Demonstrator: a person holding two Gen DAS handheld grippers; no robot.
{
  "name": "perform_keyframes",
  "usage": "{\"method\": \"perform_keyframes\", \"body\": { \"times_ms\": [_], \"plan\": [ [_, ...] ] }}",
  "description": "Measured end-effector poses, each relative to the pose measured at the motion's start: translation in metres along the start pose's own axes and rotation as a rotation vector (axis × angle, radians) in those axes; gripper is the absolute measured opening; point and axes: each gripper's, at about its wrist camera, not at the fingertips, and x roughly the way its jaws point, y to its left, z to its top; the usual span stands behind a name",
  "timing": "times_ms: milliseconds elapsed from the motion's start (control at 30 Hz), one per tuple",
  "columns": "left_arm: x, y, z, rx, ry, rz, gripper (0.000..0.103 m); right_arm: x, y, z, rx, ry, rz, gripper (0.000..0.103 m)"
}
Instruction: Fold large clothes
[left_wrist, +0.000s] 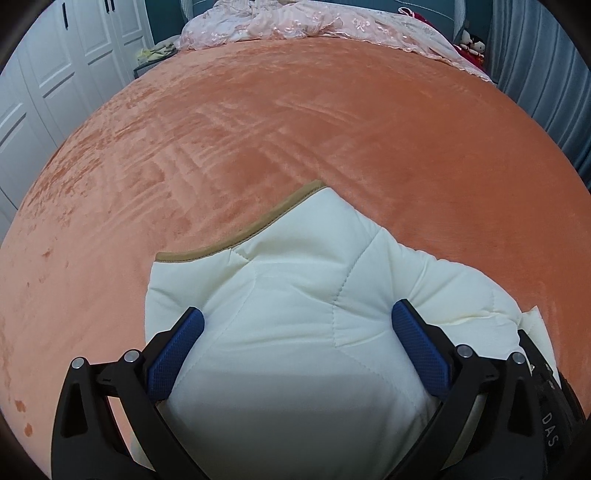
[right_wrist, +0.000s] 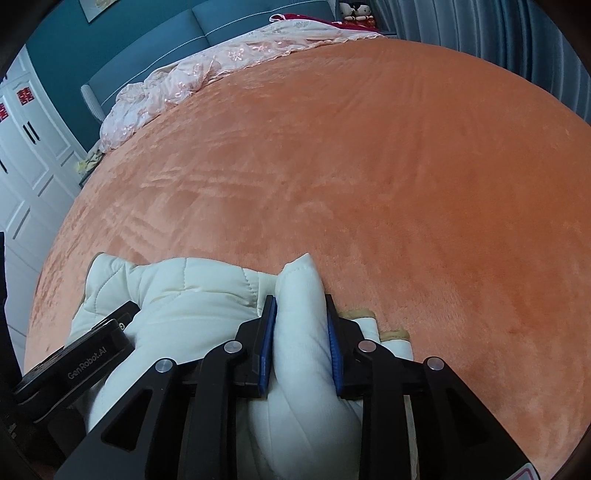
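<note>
1 quilted garment (left_wrist: 295, 295), 2 hand-held grippers: left (left_wrist: 295, 321), right (right_wrist: 301, 314)

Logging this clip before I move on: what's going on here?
A person with a handheld gripper in each hand is folding a cream quilted garment on an orange bedspread. The right gripper is shut on a bunched fold of it. The left gripper is open, its fingers either side of the fabric, not pinching. The garment is partly folded near the bed's front edge.

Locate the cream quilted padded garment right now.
The cream quilted padded garment lies at the near edge of the orange plush bedspread, low in both wrist views; the left gripper straddles it open, the right gripper pinches a fold.
</note>
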Motion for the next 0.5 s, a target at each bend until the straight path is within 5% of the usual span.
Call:
{"method": "perform_keyframes", "body": {
  "times_ms": [267, 367, 500],
  "plan": [
    [-0.005, 0.007, 0.003, -0.019, 0.018, -0.036, 0.098, -0.005, -0.008, 0.004, 0.033, 0.024, 0.029, 0.023],
    [-0.029, 0.022, 0.001, -0.014, 0.044, -0.083, 0.098, -0.04, -0.023, 0.008, 0.123, 0.029, 0.062, 0.023],
    [-0.077, 0.044, -0.025, 0.015, 0.043, -0.142, 0.098, -0.099, -0.031, -0.012, 0.07, 0.033, 0.087, 0.027]
  ]
}}
